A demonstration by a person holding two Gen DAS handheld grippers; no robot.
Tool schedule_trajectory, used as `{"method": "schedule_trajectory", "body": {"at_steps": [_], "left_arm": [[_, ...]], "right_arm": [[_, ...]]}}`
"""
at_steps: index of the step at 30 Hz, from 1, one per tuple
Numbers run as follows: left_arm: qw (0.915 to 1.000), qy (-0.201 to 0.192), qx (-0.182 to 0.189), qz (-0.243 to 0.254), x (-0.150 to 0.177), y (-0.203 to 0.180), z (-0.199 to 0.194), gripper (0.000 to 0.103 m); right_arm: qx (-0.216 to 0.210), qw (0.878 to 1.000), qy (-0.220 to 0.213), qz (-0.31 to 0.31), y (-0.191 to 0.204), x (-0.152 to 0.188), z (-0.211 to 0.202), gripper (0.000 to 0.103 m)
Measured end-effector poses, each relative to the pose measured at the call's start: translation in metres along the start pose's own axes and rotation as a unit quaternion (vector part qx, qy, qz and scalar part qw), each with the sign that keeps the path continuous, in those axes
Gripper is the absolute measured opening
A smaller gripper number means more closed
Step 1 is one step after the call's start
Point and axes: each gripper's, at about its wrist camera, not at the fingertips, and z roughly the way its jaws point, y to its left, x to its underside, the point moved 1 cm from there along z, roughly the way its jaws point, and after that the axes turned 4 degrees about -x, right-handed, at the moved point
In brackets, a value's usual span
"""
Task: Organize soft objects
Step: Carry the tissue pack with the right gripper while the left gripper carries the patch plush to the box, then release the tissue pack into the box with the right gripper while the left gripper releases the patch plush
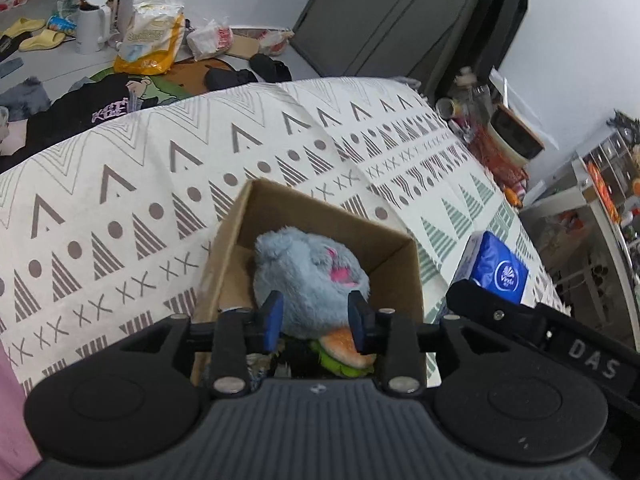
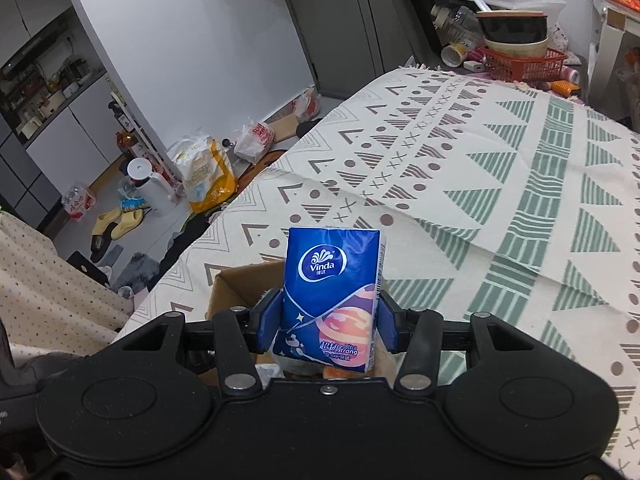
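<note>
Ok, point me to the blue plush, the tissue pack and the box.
Blue plush (image 1: pixel 308 280): left wrist view, on its furry middle, inside the box.
Tissue pack (image 2: pixel 332 280): right wrist view, on its blue front, between the right tongs.
Box (image 1: pixel 400 256): left wrist view, on its right inner wall.

The blue tissue pack (image 2: pixel 334 294) reads "Vinda" in a white-ringed logo, with "Ultra Strong" beside Chinese characters near its bottom, while white letters "DAS" stand on the black gripper body (image 1: pixel 592 358) at the right
</note>
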Motion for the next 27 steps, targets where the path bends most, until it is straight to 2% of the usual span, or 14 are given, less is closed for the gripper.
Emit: {"method": "schedule_trajectory", "body": {"at_steps": [7, 10, 12, 14, 24, 25, 27], "left_arm": [[0.9998, -0.008, 0.003, -0.020, -0.008, 0.013, -0.003, 0.034], [0.9996, -0.009, 0.005, -0.028, -0.010, 0.016, -0.003, 0.034], [0.9994, -0.010, 0.006, -0.032, -0.011, 0.018, -0.002, 0.034], [0.9993, -0.008, 0.010, -0.036, -0.011, 0.019, -0.002, 0.034], [0.9997, -0.010, 0.004, -0.021, -0.011, 0.014, -0.002, 0.034], [0.9998, -0.010, 0.001, -0.018, -0.010, 0.013, -0.002, 0.036], [0.9998, -0.013, -0.004, -0.011, -0.010, 0.010, -0.004, 0.046]], "right_arm": [[-0.037, 0.999, 0.016, 0.016, 0.005, -0.006, 0.015, 0.050], [-0.042, 0.998, 0.021, 0.028, 0.002, -0.007, 0.023, 0.055], [-0.037, 0.999, 0.021, 0.023, 0.000, -0.006, 0.026, 0.066], [-0.027, 0.999, 0.015, 0.021, -0.002, -0.005, 0.024, 0.070], [-0.026, 0.999, 0.023, 0.031, -0.020, 0.003, 0.004, 0.070], [-0.026, 0.999, 0.023, 0.031, -0.021, 0.003, 0.002, 0.070], [-0.026, 0.999, 0.025, 0.032, -0.025, 0.005, -0.003, 0.070]]}}
